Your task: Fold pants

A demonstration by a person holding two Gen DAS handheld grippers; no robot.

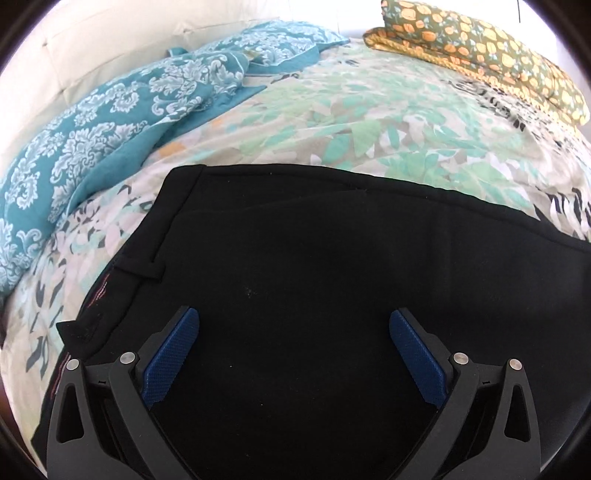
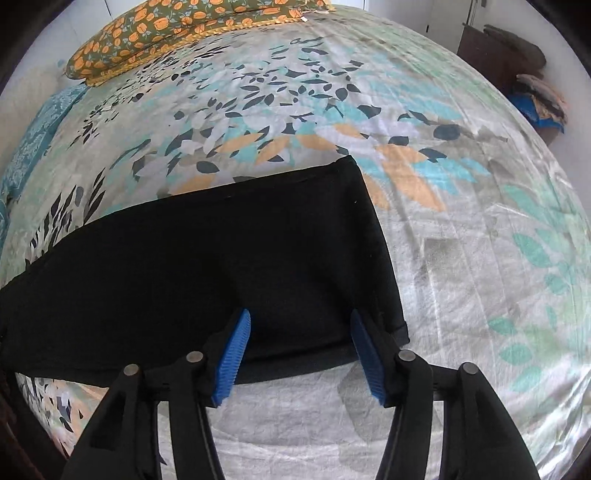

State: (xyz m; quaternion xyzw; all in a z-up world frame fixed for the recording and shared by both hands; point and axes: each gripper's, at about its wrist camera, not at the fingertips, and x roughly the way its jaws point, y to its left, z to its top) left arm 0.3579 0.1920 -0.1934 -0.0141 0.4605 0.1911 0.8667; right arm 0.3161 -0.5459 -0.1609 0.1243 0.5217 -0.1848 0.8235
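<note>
Black pants (image 1: 314, 258) lie flat on the bed. The left wrist view shows the waistband end with a belt loop (image 1: 147, 271) at the left. My left gripper (image 1: 294, 317) is open over the waist part, its blue pads (image 1: 173, 354) wide apart with nothing between them. The right wrist view shows the leg end of the pants (image 2: 221, 258), with the hem (image 2: 380, 240) at the right. My right gripper (image 2: 300, 317) is open at the pants' near edge beside the hem corner, jaws straddling the cloth edge, not closed on it.
The bed is covered by a floral sheet (image 2: 461, 258). A teal patterned blanket (image 1: 110, 110) is bunched at the left. An orange-print pillow (image 1: 480, 48) lies at the far end, also in the right wrist view (image 2: 166, 26). Dark furniture and bundled items (image 2: 524, 74) stand beyond the bed's right side.
</note>
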